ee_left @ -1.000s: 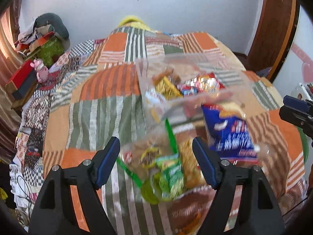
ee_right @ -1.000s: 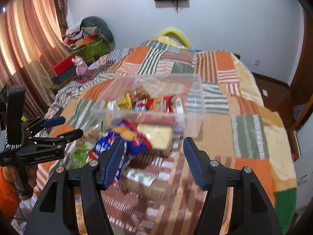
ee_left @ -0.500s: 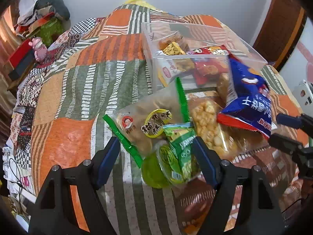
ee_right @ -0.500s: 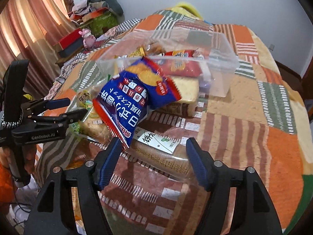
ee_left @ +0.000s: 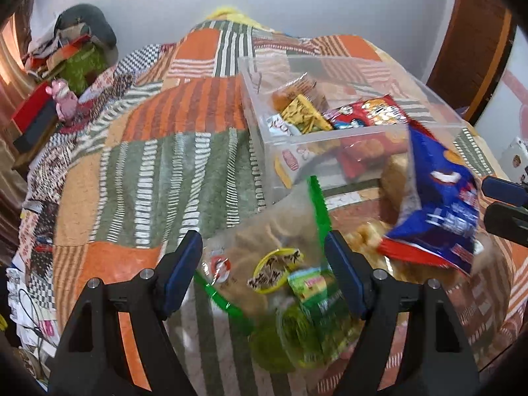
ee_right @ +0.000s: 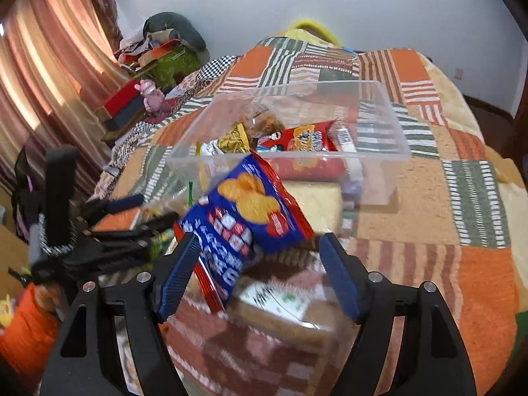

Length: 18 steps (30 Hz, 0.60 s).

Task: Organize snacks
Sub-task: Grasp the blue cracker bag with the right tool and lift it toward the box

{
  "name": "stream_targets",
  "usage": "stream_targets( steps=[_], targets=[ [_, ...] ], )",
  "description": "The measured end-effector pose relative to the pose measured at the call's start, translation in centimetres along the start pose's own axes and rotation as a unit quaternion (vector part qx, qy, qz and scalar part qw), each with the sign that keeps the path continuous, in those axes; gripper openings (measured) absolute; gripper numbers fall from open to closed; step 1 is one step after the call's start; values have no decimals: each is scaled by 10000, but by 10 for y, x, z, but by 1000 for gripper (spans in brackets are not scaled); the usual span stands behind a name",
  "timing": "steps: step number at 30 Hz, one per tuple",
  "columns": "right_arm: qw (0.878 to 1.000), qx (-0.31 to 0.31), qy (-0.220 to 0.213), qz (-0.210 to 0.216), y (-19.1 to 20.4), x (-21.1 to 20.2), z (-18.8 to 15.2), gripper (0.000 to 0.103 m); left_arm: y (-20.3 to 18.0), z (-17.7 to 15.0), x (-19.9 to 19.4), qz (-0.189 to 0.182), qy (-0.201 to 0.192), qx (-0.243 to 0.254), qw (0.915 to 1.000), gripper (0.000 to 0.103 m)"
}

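Observation:
A clear plastic box (ee_left: 254,105) (ee_right: 392,115) on the quilt holds several snack packs. In front of it lies a clear zip bag with green edges (ee_left: 274,264), filled with small snacks. My left gripper (ee_left: 262,241) (ee_right: 125,217) stands open around this bag, and no pad clearly presses on it. A blue and red chip bag (ee_right: 241,217) (ee_left: 439,211) leans on other packs. The right gripper (ee_right: 260,244) (ee_left: 505,204) straddles it, jaws opening, with the bag near the left finger. Below lies a white-labelled biscuit pack (ee_right: 274,300).
A patchwork quilt (ee_left: 158,178) covers the bed. Clothes, a red box and a pink toy (ee_right: 150,94) are piled at the far left beside a curtain (ee_right: 43,76). A wooden door (ee_left: 475,39) stands at right. An orange sleeve (ee_right: 26,323) holds the left gripper.
Both grippers have come down closer to the snack pile. The right jaws have spread wider around the blue chip bag. The left jaws keep the same width.

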State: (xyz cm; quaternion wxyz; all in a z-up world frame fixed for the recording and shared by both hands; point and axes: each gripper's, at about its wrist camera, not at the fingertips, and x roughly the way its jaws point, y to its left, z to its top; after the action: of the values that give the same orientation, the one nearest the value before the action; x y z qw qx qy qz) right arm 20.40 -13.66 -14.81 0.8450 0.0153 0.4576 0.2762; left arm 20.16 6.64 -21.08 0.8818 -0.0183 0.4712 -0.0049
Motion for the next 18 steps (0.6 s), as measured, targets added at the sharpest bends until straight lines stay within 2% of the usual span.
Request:
stream_targets(
  steps=[3,6,10,18],
  targets=[
    [9999,5,103,53,6,14,4,73,-5,0,9,46,18,102,9999,76],
    [9999,36,97,75,10,26,7,83,-8,0,12,64,-72,197,9998,76],
    [9998,-15,122,140,13,31,9,87,-4,0,14,-69,-69,129,9999,76],
    [9996,-32,241,168,13,38,2,87,5,-5,15,-211,12,107,9997,78]
  ],
)
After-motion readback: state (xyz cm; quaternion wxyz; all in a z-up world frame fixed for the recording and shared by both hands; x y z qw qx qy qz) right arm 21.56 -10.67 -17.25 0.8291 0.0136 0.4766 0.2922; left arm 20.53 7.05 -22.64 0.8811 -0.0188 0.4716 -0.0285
